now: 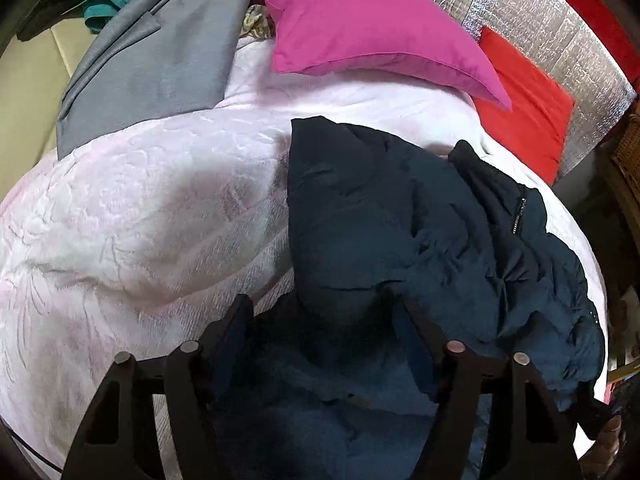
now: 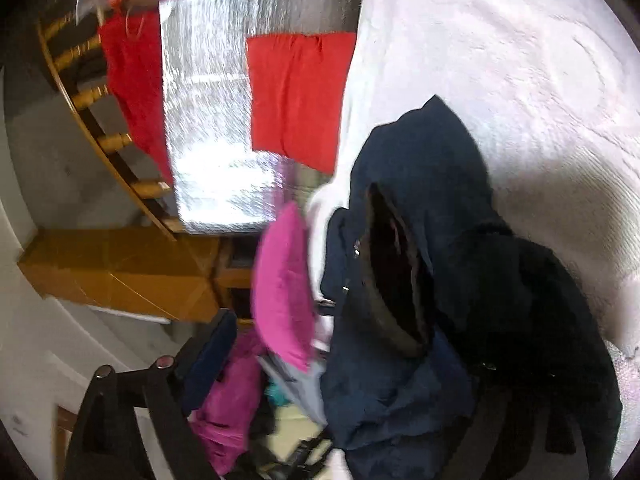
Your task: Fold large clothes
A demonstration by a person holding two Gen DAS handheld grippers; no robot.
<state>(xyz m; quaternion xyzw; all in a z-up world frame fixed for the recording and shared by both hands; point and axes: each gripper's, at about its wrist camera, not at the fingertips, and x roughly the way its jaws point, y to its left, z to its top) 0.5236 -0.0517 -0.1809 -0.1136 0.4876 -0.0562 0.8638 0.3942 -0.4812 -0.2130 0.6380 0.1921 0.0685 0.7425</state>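
Observation:
A dark navy padded jacket [image 1: 404, 216] lies crumpled on the pale pink bedspread [image 1: 132, 208], its zipper near the right edge. My left gripper [image 1: 324, 320] is low over the jacket's near part, jaws wide apart, with navy fabric between and under them; no grip shows. In the right wrist view the same jacket [image 2: 420, 184] hangs bunched and lifted in front of the camera. Of my right gripper, only the left finger [image 2: 212, 344] shows clearly; the other side is buried in the fabric, so its grip cannot be read.
A magenta pillow [image 1: 360, 28] and a red pillow [image 1: 524, 108] lie at the bed's head by a silver foil panel [image 1: 532, 12]. A grey folded garment [image 1: 160, 64] lies at the far left. A wooden chair [image 2: 96, 120] and orange cabinet [image 2: 120, 272] stand beside the bed.

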